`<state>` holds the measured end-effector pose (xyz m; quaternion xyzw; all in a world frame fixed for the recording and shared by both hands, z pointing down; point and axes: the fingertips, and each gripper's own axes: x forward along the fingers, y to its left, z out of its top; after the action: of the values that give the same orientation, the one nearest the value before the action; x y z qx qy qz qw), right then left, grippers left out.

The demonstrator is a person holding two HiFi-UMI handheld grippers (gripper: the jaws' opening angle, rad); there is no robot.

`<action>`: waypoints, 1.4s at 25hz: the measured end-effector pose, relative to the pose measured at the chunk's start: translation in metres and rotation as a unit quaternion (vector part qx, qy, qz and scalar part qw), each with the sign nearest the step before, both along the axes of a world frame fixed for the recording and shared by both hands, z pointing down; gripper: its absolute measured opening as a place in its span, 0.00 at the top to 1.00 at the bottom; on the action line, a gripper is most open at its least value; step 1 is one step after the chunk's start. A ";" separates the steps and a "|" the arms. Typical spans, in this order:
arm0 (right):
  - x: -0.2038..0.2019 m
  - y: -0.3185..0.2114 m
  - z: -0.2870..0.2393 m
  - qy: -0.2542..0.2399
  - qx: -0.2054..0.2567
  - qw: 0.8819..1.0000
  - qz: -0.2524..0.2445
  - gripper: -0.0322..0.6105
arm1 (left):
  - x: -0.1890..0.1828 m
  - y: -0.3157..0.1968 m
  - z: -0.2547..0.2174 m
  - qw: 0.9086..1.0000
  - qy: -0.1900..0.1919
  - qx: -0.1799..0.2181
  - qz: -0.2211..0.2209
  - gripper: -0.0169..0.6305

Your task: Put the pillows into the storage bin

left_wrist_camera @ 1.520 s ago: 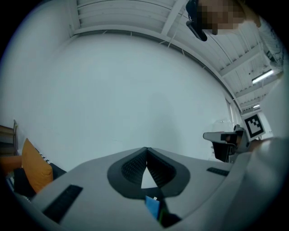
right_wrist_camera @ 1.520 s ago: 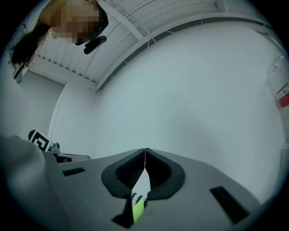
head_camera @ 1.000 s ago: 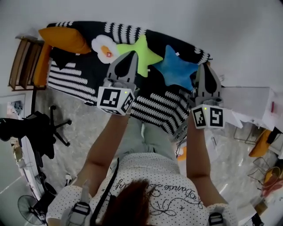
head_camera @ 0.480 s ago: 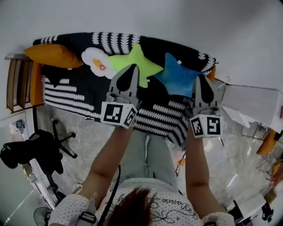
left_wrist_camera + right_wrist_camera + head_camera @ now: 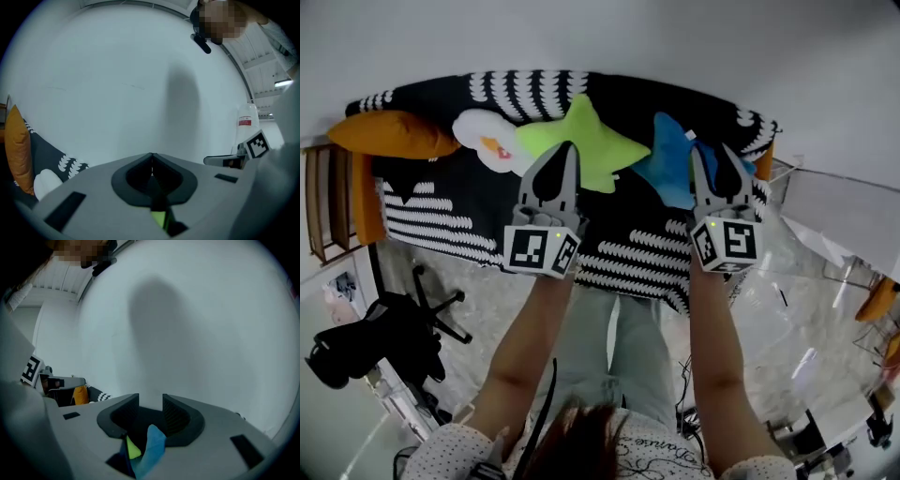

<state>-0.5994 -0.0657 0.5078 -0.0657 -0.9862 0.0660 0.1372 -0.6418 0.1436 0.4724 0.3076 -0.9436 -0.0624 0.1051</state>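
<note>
Several pillows lie in a row on a black-and-white striped sofa [image 5: 441, 220]: an orange one [image 5: 389, 134], a white one [image 5: 485, 141], a green star [image 5: 591, 145] and a blue star [image 5: 670, 164]. My left gripper [image 5: 567, 148] is shut and empty, its tip over the green star's lower left arm. My right gripper [image 5: 711, 155] hovers over the blue star's right side. Its jaws are opening and nothing is between them. In the right gripper view, blue pillow [image 5: 152, 446] and green pillow [image 5: 132, 449] show below the gripper [image 5: 151, 401]. The left gripper view shows the shut gripper [image 5: 151, 157] pointing at a bare wall.
A pale translucent box [image 5: 839, 211] stands right of the sofa. A wooden rack [image 5: 319, 202] is at the sofa's left end. A black office chair [image 5: 384, 328] sits on the floor at lower left. A white wall runs behind the sofa.
Both grippers have moved forward over the sofa toward the star pillows. The right gripper's jaws, shut before, now stand apart. The left gripper stays shut.
</note>
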 end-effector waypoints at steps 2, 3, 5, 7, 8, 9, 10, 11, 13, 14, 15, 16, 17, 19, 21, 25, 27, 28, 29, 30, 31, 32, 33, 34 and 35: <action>-0.011 0.003 0.020 0.013 0.014 1.000 0.006 0.68 | -0.005 0.000 0.011 1.000 0.003 0.004 0.004 0.97; -0.016 0.004 0.030 0.017 0.020 1.000 0.007 0.69 | -0.007 0.001 0.014 1.000 0.002 0.007 0.005 0.97; -0.026 0.010 0.049 0.027 0.025 0.999 0.005 0.69 | -0.009 0.002 0.021 1.000 -0.001 0.003 0.006 0.97; -0.037 0.014 0.069 0.037 0.025 0.999 0.001 0.67 | -0.015 0.002 0.030 1.000 0.001 -0.004 0.007 0.97; -0.042 0.015 0.077 0.040 0.025 0.999 0.001 0.65 | -0.018 0.001 0.035 1.000 0.002 -0.007 0.007 0.97; -0.047 0.014 0.085 0.041 0.024 0.999 0.002 0.64 | -0.021 0.000 0.040 1.000 0.002 -0.010 0.007 0.97; -0.050 0.013 0.092 0.043 0.024 0.999 0.004 0.64 | -0.023 -0.001 0.045 1.000 0.003 -0.013 0.007 0.97; -0.052 0.011 0.099 0.048 0.026 0.998 0.006 0.63 | -0.024 -0.002 0.049 1.000 0.005 -0.015 0.008 0.97; -0.056 0.011 0.118 0.069 0.034 0.997 0.001 0.57 | -0.025 -0.003 0.059 1.000 0.010 -0.018 0.010 0.97; -0.059 0.013 0.128 0.083 0.039 0.996 -0.006 0.53 | -0.026 -0.003 0.063 1.000 0.012 -0.019 0.010 0.97; -0.062 0.015 0.139 0.099 0.047 0.994 -0.012 0.50 | -0.027 -0.002 0.066 1.000 0.013 -0.019 0.011 0.97; -0.064 0.018 0.149 0.115 0.058 0.991 -0.018 0.46 | -0.028 -0.001 0.069 1.000 0.015 -0.018 0.011 0.97; -0.066 0.021 0.156 0.129 0.074 0.989 -0.022 0.44 | -0.029 0.000 0.071 1.000 0.017 -0.018 0.011 0.97; -0.069 0.025 0.166 0.148 0.107 0.983 -0.024 0.41 | -0.029 0.002 0.074 1.000 0.018 -0.019 0.011 0.97; -0.071 0.026 0.175 0.165 0.140 0.976 -0.024 0.39 | -0.028 0.002 0.076 1.000 0.016 -0.022 0.011 0.97; -0.067 0.025 0.199 0.203 0.203 0.957 -0.035 0.52 | -0.025 0.002 0.081 0.999 0.021 -0.024 0.005 0.97; -0.063 0.026 0.200 0.208 0.197 0.957 -0.042 0.58 | -0.022 0.006 0.083 0.999 0.024 -0.024 0.002 0.97; -0.061 0.026 0.198 0.208 0.191 0.958 -0.044 0.60 | -0.022 0.008 0.083 0.999 0.025 -0.025 0.001 0.97; -0.059 0.026 0.196 0.206 0.187 0.959 -0.045 0.62 | -0.021 0.009 0.083 0.999 0.025 -0.025 0.001 0.97; -0.057 0.026 0.191 0.201 0.187 0.961 -0.044 0.65 | -0.021 0.010 0.082 0.999 0.026 -0.025 0.001 0.97; -0.054 0.024 0.185 0.193 0.188 0.962 -0.042 0.67 | -0.020 0.010 0.080 0.999 0.026 -0.025 0.002 0.97; -0.051 0.022 0.177 0.185 0.189 0.964 -0.038 0.68 | -0.020 0.010 0.078 0.999 0.026 -0.025 0.002 0.97; -0.048 0.020 0.168 0.176 0.188 0.966 -0.033 0.69 | -0.019 0.010 0.075 0.999 0.025 -0.025 0.003 0.97; -0.044 0.018 0.158 0.168 0.188 0.967 -0.030 0.69 | -0.020 0.009 0.071 0.999 0.023 -0.025 0.003 0.97; -0.039 0.017 0.150 0.161 0.188 0.969 -0.027 0.70 | -0.020 0.009 0.066 0.999 0.021 -0.024 0.004 0.97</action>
<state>-0.6385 -0.0488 0.6577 -0.0543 -0.9437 -0.1144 0.3057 -0.6622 0.1522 0.5385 0.3071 -0.9413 -0.0456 0.1324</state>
